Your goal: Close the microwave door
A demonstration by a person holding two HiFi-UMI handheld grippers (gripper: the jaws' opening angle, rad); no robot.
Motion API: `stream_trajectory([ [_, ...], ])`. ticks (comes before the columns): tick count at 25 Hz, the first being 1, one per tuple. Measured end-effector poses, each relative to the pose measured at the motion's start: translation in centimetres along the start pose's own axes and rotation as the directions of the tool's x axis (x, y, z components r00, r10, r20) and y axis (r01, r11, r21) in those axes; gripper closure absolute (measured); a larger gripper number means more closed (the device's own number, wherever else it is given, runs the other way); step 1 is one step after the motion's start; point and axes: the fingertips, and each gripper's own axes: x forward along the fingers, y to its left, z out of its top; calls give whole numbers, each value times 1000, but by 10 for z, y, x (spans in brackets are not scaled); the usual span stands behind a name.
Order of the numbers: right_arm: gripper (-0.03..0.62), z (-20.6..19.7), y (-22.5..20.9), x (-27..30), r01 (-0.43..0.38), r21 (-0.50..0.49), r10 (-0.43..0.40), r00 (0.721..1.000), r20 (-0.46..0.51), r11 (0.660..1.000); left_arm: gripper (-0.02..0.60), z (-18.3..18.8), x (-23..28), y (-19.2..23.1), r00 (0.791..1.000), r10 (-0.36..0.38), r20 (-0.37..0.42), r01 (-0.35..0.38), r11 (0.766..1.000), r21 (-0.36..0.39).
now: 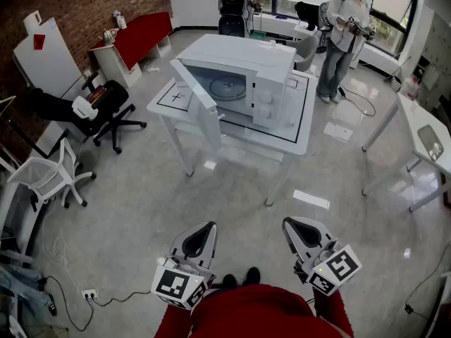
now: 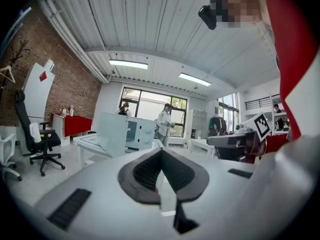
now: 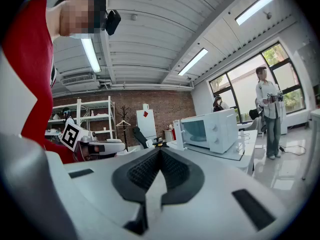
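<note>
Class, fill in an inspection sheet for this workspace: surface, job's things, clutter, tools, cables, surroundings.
Surface: white table marked with black lines, standing on a glossy floor.
Job's things: white microwave on the table; its door stands open.
Clutter: nothing seen.
Tools: left tool and right tool both shut and empty, well short of the table.
Cables: power strip with its cable on the floor at lower left; another cable at lower right.
Surroundings: black office chair, white chair, brick wall, a standing person beyond the table.
</note>
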Motion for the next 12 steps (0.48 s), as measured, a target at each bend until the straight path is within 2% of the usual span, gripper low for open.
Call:
stream_trajectory([
  [12,580,-1,2,1,-3,2,3,1000,-7,1000,571,-3,-5,5,1000,16,-7,-16,1000,-7],
])
